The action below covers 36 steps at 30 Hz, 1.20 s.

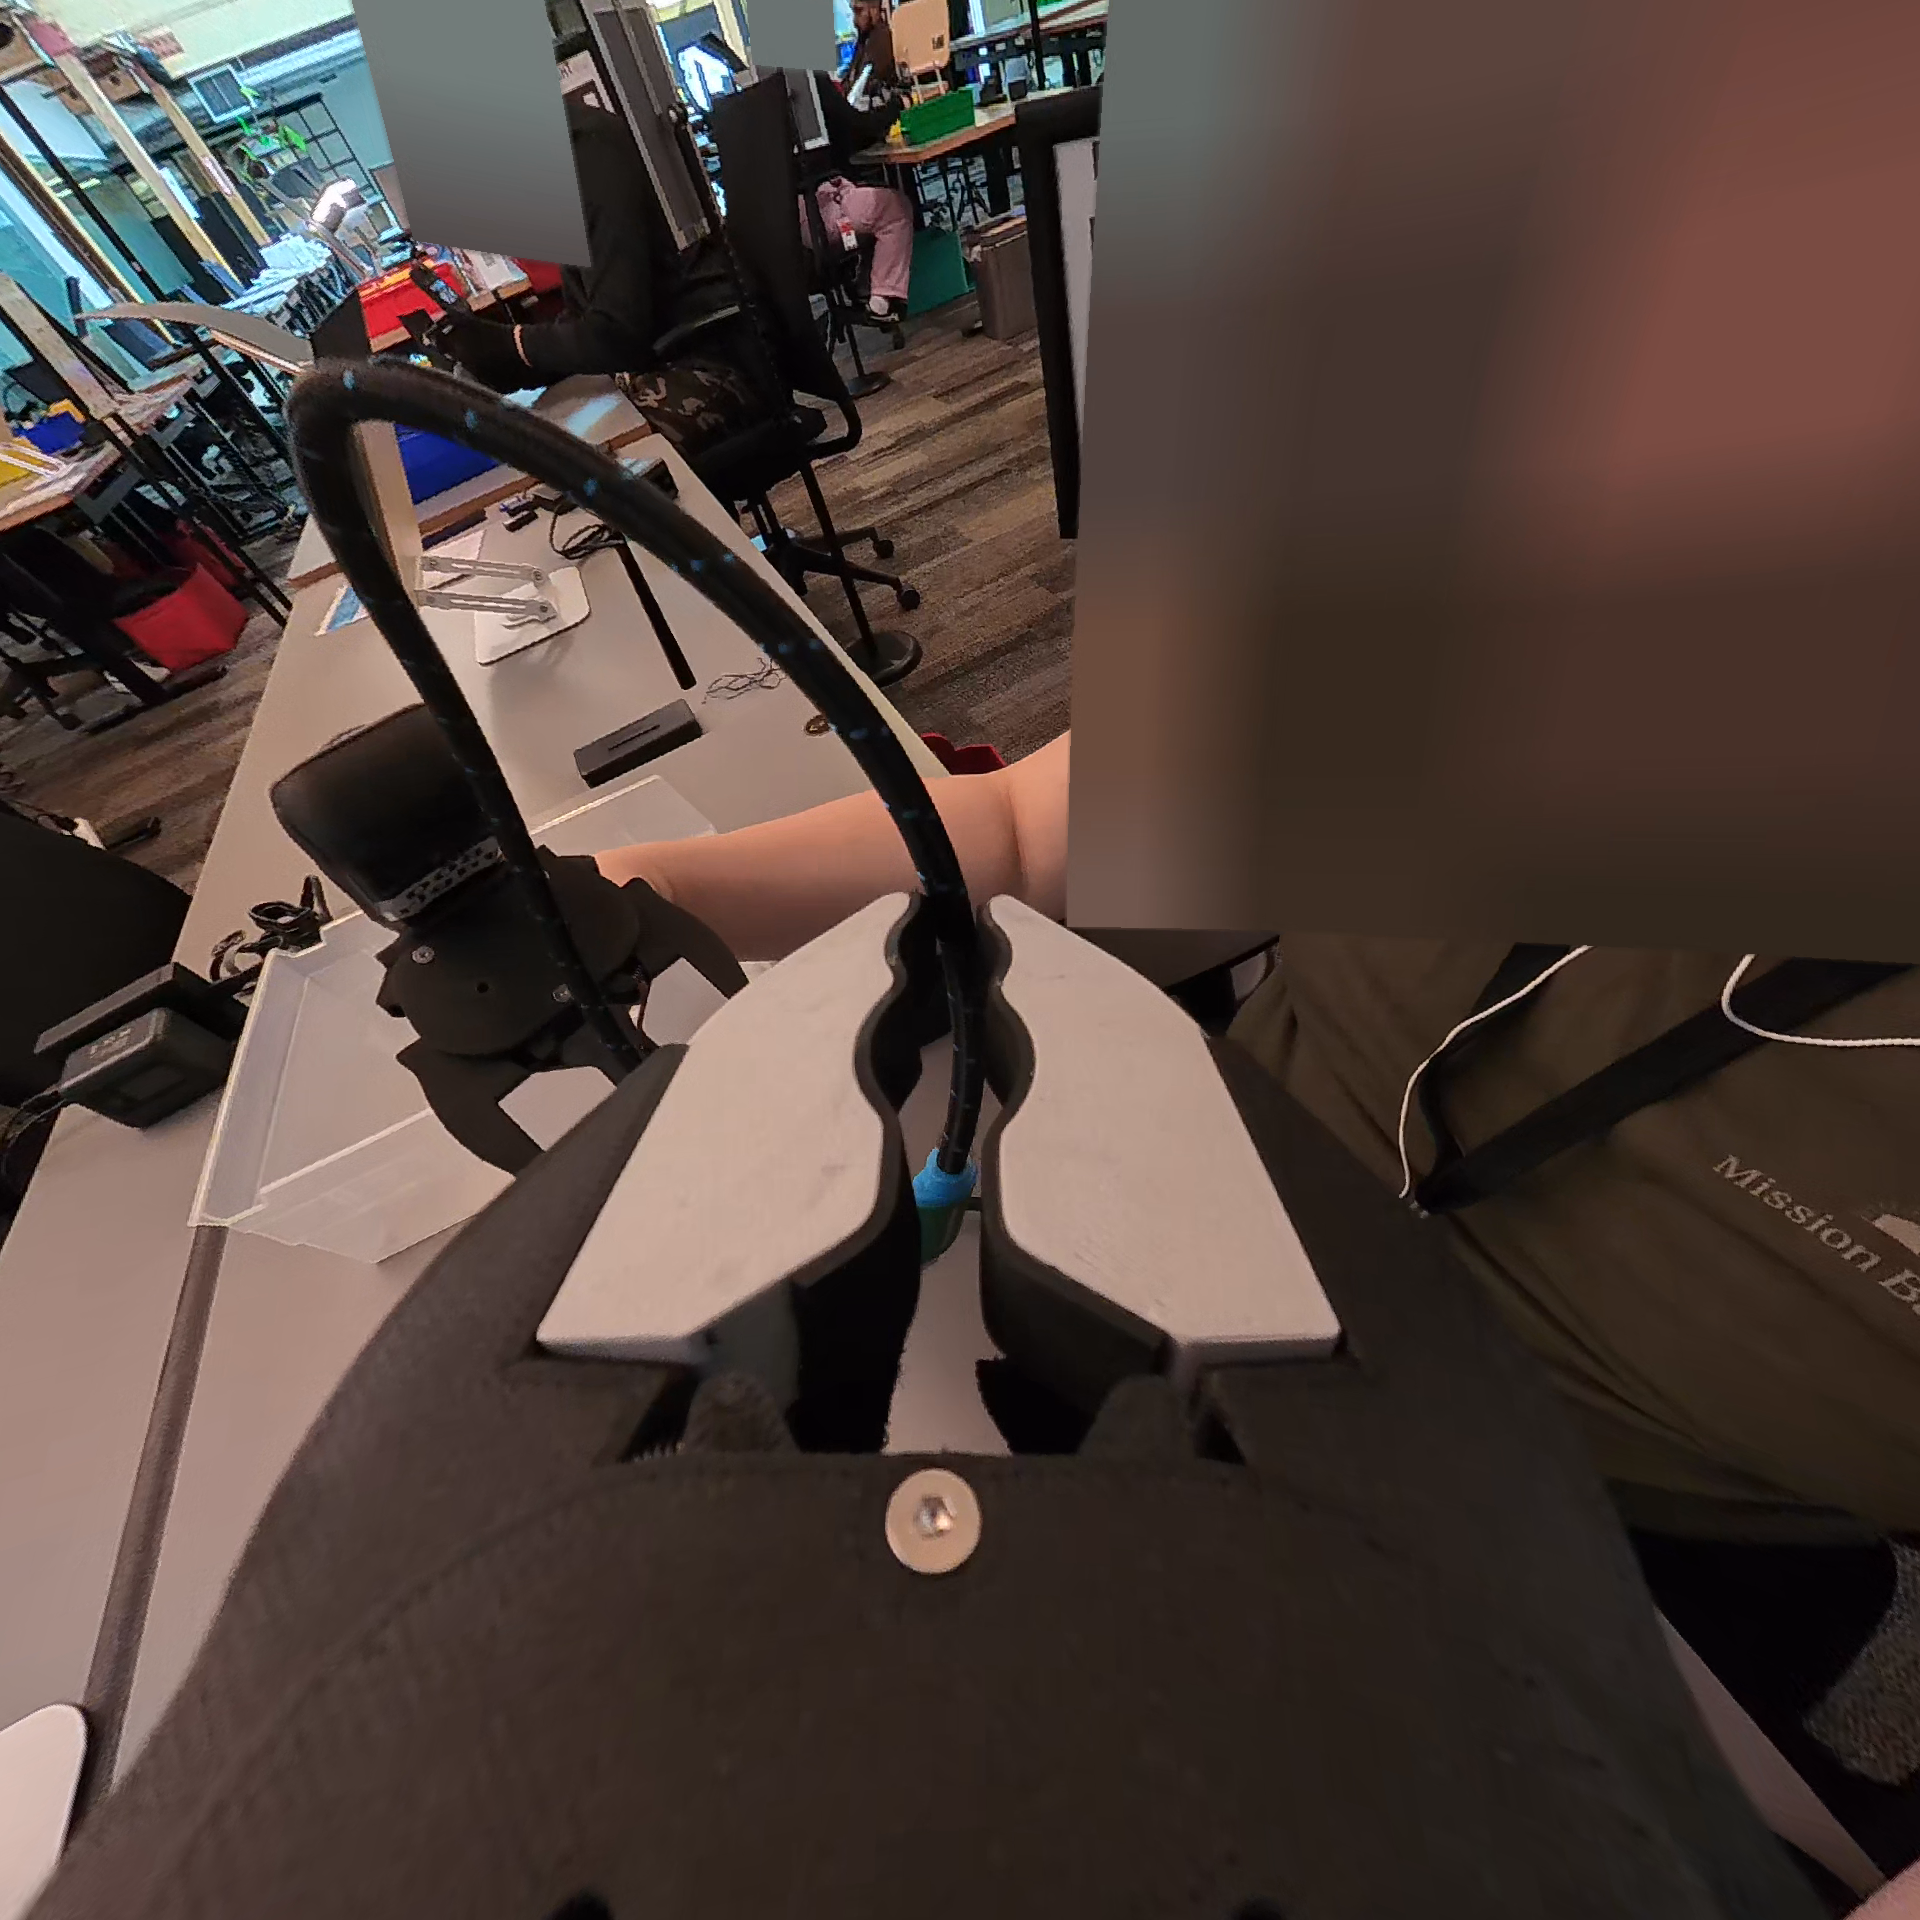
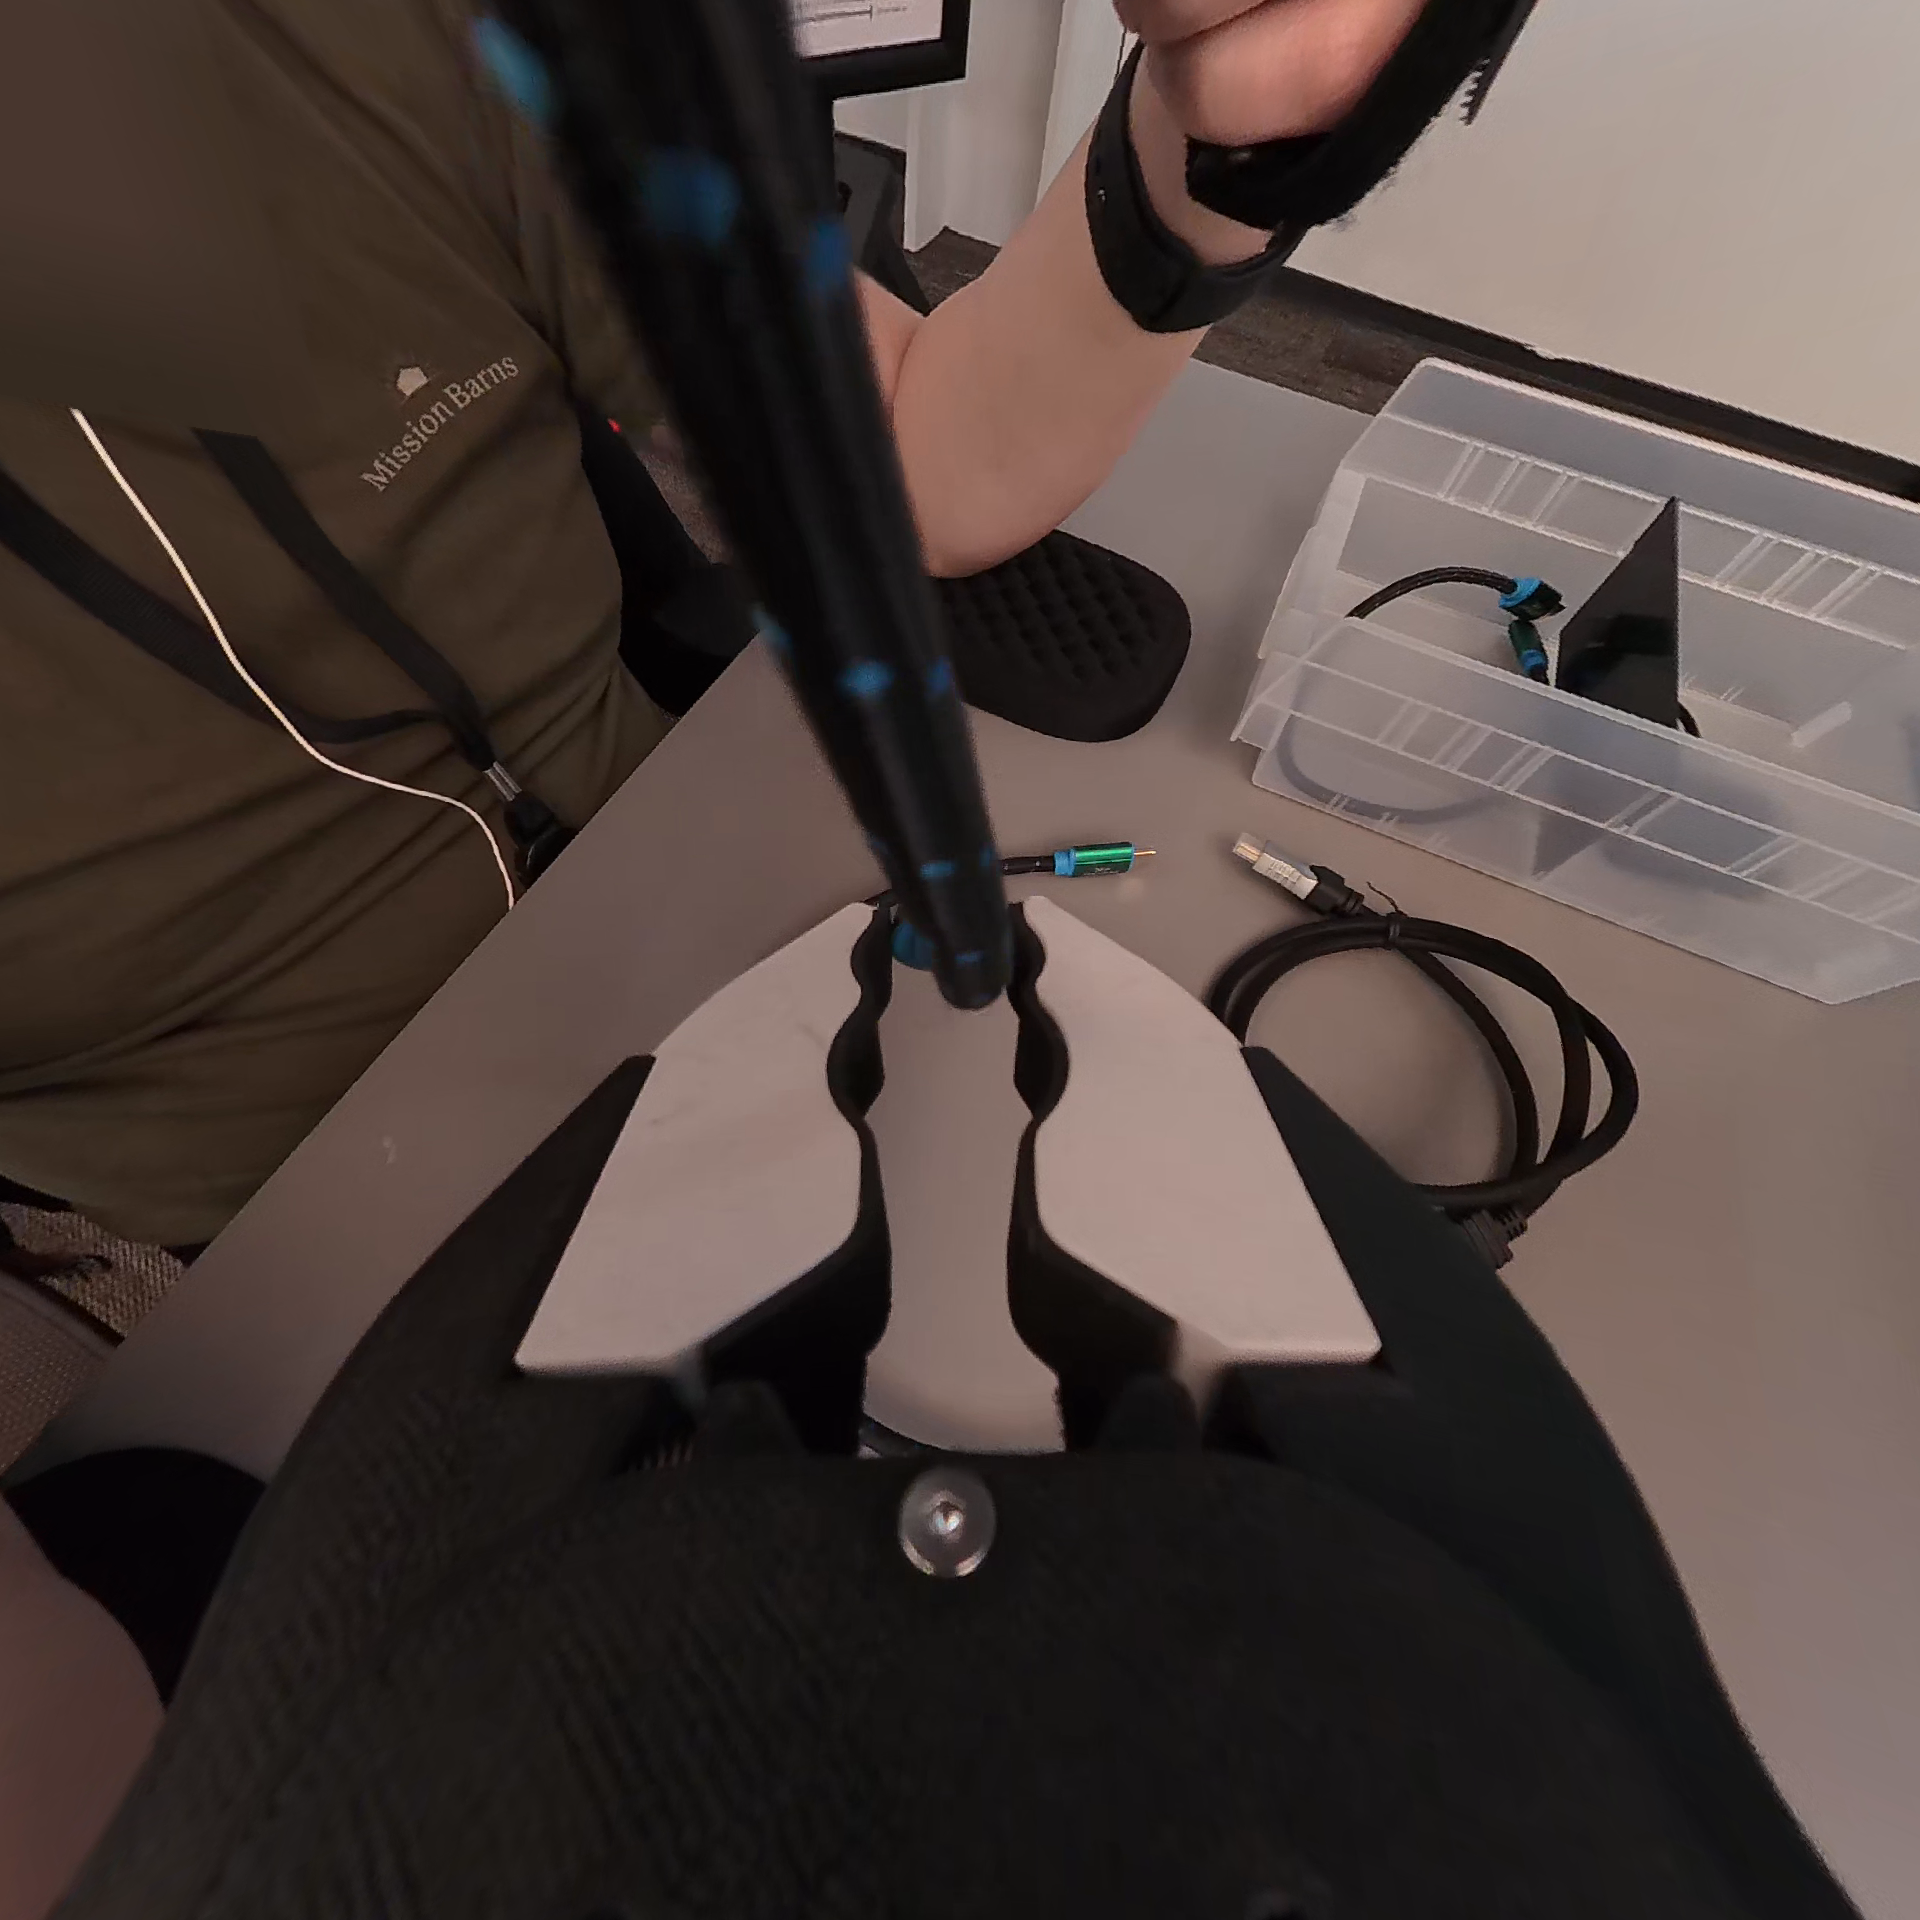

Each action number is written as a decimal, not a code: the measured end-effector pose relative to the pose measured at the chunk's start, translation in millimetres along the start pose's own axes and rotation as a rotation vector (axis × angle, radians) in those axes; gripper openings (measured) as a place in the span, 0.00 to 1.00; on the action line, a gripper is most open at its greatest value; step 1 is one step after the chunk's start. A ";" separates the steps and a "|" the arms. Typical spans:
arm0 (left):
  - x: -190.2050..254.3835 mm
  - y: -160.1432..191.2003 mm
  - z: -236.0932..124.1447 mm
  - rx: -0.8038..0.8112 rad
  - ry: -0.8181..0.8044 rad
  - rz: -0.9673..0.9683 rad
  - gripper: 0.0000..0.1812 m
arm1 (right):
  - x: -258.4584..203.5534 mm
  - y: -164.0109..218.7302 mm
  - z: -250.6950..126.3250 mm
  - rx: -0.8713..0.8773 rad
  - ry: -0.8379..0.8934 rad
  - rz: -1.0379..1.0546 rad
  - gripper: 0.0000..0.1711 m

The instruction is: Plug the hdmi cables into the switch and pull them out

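The left gripper (image 1: 948,925) is closed nearly to touching around a black braided cable (image 1: 582,488) flecked with blue, its blue collar (image 1: 943,1184) and green plug body lodged deep between the two grey fingers (image 1: 758,1132). From there the cable arches high above the grey table (image 1: 73,1351) and drops to the right gripper (image 1: 499,997), seen farther off beside a clear plastic bin (image 1: 312,1132). In the right wrist view, the right gripper (image 2: 940,920) is clenched on the same cable (image 2: 790,436) at its fingertips, a blue collar showing at the pinch; the cable rises blurred toward the camera. On the table (image 2: 1143,436) just beyond those fingertips lies a green-bodied plug (image 2: 1099,861), near it a silver-tipped plug (image 2: 1278,868) on a coiled black cable (image 2: 1455,1039). Beyond the coil, a clear bin (image 2: 1621,831) holds more cable and a black wedge-shaped device (image 2: 1631,623).
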<state>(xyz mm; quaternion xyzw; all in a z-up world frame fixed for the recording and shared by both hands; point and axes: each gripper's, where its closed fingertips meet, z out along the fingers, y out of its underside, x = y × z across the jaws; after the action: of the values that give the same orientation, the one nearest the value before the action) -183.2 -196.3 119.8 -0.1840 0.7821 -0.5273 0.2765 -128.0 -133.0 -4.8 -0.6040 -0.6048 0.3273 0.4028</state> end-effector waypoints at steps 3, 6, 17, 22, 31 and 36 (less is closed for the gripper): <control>-3.3 -0.9 -2.5 0.012 -0.010 -0.014 0.05 | 2.0 -0.6 -2.9 0.011 -0.001 0.017 0.13; -6.6 -2.4 -5.1 0.034 -0.005 -0.043 0.04 | 2.8 0.4 -3.5 0.016 -0.005 0.032 0.13; -22.6 3.6 -15.2 0.056 -0.035 -0.106 0.04 | 27.4 6.3 -24.8 0.037 0.171 0.095 0.13; -25.0 5.8 -10.7 0.042 -0.060 -0.089 0.04 | 42.7 7.4 -35.3 0.008 0.289 0.059 0.12; -9.7 -0.7 1.0 0.009 -0.056 -0.101 0.16 | 48.0 -26.3 -50.9 0.011 0.522 -0.234 0.12; -11.7 -4.4 -17.7 0.038 -0.093 -0.082 0.28 | 41.5 -55.7 -65.3 0.013 0.667 -0.411 0.12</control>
<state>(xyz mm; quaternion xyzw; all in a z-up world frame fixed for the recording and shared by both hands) -185.2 -178.4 131.9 -0.2347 0.7501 -0.5438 0.2942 -94.1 -100.8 78.4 -0.5407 -0.5471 0.0294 0.6384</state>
